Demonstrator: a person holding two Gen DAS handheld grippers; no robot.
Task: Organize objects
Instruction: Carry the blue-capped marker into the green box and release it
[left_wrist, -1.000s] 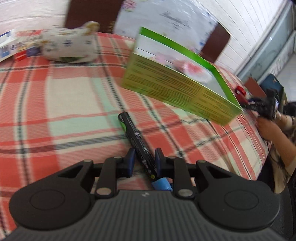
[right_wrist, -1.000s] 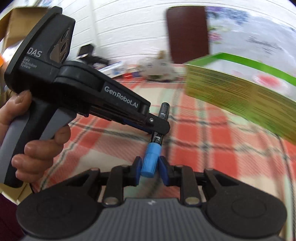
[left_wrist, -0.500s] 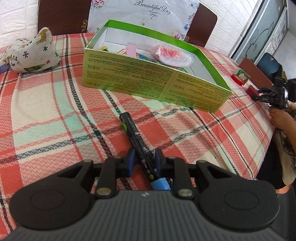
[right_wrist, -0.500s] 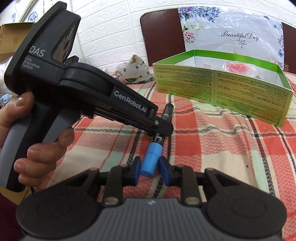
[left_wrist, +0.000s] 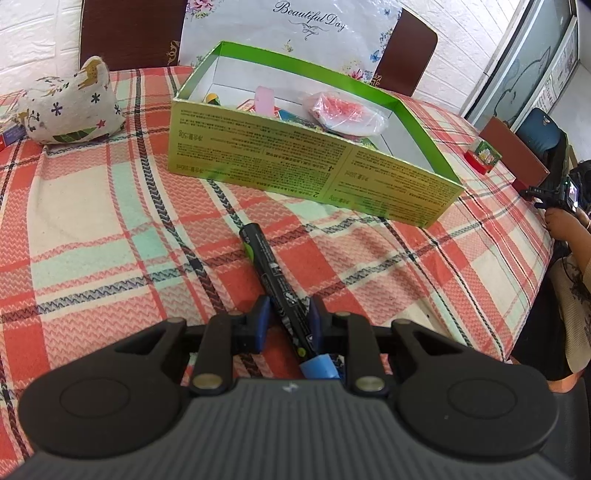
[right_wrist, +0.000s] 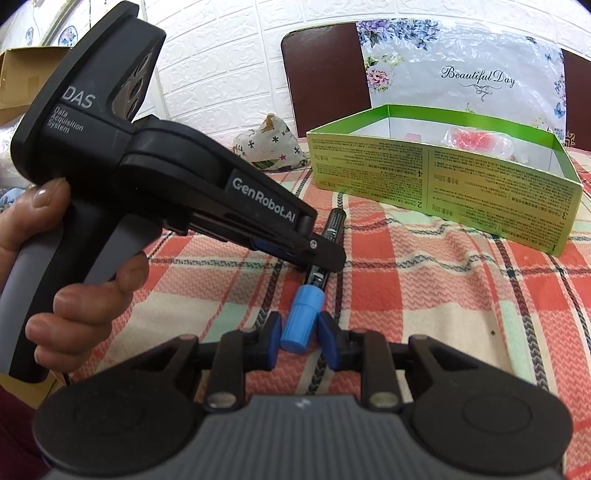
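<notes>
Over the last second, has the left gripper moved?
Yes. In its own view the green box slid leftward and levelled out, so the left gripper swung right toward the box. It has been nearly steady for the last half second, shut on the black marker.

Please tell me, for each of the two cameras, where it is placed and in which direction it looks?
Left wrist: sits on the left gripper, facing the table toward the open green cardboard box; its own fingers clamp the black marker pen.
Right wrist: sits on the right gripper, facing the white brick wall; it shows its fingers beside the marker's blue cap, and the left hand.
Both show marker, box, red plaid tablecloth.
</notes>
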